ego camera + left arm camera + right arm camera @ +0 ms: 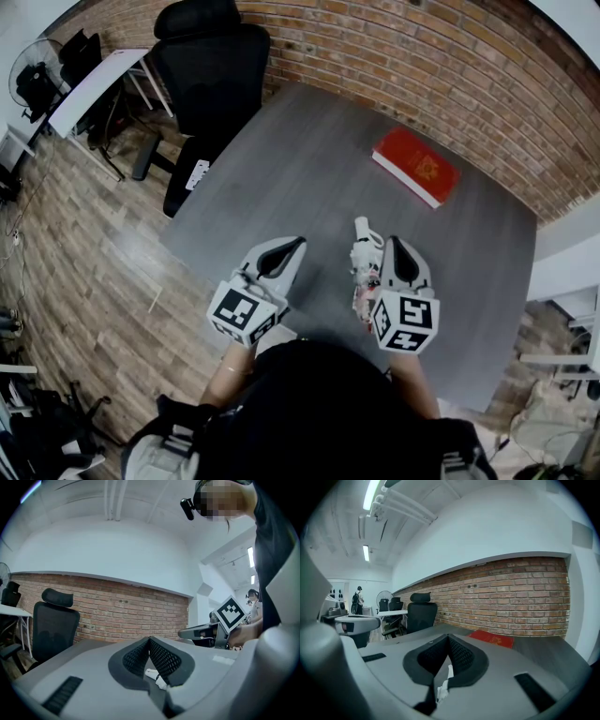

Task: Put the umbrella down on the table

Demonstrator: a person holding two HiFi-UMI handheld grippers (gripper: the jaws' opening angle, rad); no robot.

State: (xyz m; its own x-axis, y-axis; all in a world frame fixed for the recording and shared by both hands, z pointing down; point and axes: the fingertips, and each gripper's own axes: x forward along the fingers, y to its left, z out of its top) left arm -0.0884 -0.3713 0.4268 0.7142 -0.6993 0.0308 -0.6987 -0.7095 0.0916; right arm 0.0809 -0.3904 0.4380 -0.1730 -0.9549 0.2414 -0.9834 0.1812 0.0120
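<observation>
A folded white umbrella (363,262) with red print runs along the left side of my right gripper (392,240), over the grey table (309,159). In the right gripper view the right gripper (449,637) has its jaws together, with white umbrella fabric (443,686) pinched low between them. My left gripper (298,242) hangs to the left of the umbrella, apart from it. Its jaws (150,639) meet at the tips. A small white piece (154,676) shows in the gap beneath them; I cannot tell what it is.
A red book (415,165) lies at the table's far right, also in the right gripper view (491,638). A black office chair (211,66) stands at the far left edge. A brick wall runs behind. A white desk (94,84) and fan (33,80) stand far left.
</observation>
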